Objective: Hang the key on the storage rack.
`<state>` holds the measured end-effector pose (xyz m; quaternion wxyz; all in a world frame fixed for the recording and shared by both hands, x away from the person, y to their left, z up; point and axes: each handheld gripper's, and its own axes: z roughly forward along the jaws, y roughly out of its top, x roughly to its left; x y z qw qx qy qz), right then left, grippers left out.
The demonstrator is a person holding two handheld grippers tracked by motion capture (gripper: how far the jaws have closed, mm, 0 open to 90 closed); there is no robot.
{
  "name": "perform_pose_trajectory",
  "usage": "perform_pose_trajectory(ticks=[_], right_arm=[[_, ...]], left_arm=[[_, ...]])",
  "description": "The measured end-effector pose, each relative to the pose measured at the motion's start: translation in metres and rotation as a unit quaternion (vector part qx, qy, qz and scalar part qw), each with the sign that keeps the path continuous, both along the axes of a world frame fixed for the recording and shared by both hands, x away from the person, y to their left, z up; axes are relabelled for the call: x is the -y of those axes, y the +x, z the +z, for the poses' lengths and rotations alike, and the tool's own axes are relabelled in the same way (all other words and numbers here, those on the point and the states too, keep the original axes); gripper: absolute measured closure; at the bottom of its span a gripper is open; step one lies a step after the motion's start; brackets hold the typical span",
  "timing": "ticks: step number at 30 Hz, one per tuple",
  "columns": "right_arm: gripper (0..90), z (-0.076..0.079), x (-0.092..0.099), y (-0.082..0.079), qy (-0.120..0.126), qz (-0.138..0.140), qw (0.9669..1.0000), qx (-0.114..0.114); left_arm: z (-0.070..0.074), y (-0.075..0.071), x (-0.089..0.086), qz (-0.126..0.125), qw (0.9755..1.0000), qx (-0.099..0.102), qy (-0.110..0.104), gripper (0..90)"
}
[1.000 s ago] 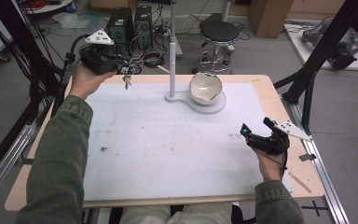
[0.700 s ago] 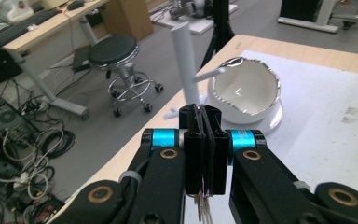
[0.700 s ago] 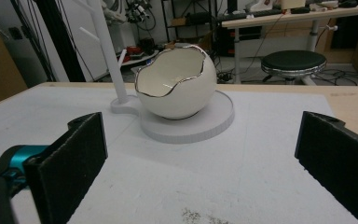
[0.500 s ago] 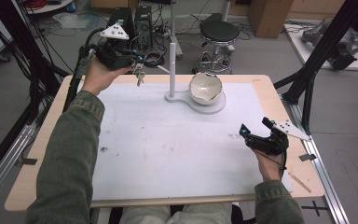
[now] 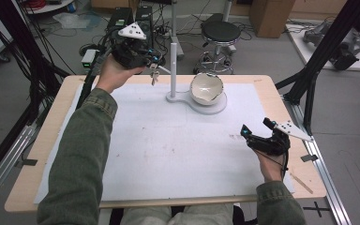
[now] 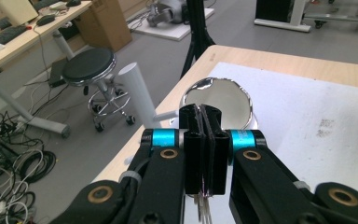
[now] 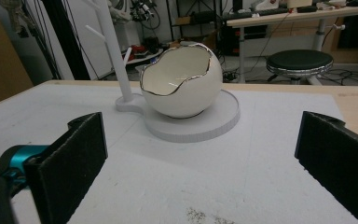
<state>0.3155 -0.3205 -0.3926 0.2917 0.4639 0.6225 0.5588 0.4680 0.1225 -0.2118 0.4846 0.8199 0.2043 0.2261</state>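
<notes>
- Our left gripper (image 5: 153, 61) was raised over the far left edge of the table (image 5: 51, 140), just left of the white stand (image 5: 173, 70).
- Its jaws were pressed together on a small bunch of keys (image 5: 154, 75), which hung down from the tips in the high view.
- In the left gripper view the closed jaws (image 6: 204, 154) showed thin metal pieces (image 6: 203, 210) below them; the view is poor there, but we took these for the same keys.
- Beyond those jaws stood the stand's post (image 6: 137, 91) with a short peg (image 6: 165, 114) sticking out of it, close to the jaw tips.
- The bowl (image 5: 206, 88), shaped like a cracked eggshell with a gold rim, sat on the round base (image 5: 215, 105) of the stand, right of the post.
- Our right gripper (image 5: 258, 133) rested low over the white mat (image 5: 168, 150) near the right edge of the table, well apart from the bowl.
- Its jaws stood wide apart with nothing between them; the right gripper view looked between the two pads (image 7: 81, 149) toward the bowl (image 7: 182, 81) and its base (image 7: 223, 116).
- A black stool (image 5: 221, 32) stood on the floor beyond the table.
</notes>
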Motion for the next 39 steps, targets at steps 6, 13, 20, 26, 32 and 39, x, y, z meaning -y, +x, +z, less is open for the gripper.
perform_pose_trajectory(ticks=[6,13,20,26,32,39], right_arm=[[1.1,0.000,0.000,0.000,0.003,0.001,1.0000,0.001],[1.1,0.000,0.001,0.000,0.007,0.001,1.0000,0.001],[1.1,0.000,0.000,0.000,0.004,0.005,1.0000,0.000],[1.1,0.000,0.000,0.000,0.004,0.005,1.0000,0.000],[1.1,0.000,-0.001,-0.002,0.002,0.007,1.0000,0.001],[1.1,0.000,0.000,-0.002,0.003,0.007,1.0000,0.005]], left_arm=[[0.002,0.002,0.015,-0.010,0.9999,0.002,0.003,87.9],[-0.003,0.010,0.028,-0.014,0.9999,0.000,-0.005,87.9],[-0.007,0.021,0.034,-0.008,0.9996,0.001,-0.028,87.9],[-0.015,0.032,0.039,0.012,0.9993,-0.003,-0.036,87.9],[-0.018,0.037,0.043,0.031,0.9986,0.006,-0.044,87.9],[-0.021,0.046,0.045,0.051,0.9969,-0.001,-0.060,87.9]])
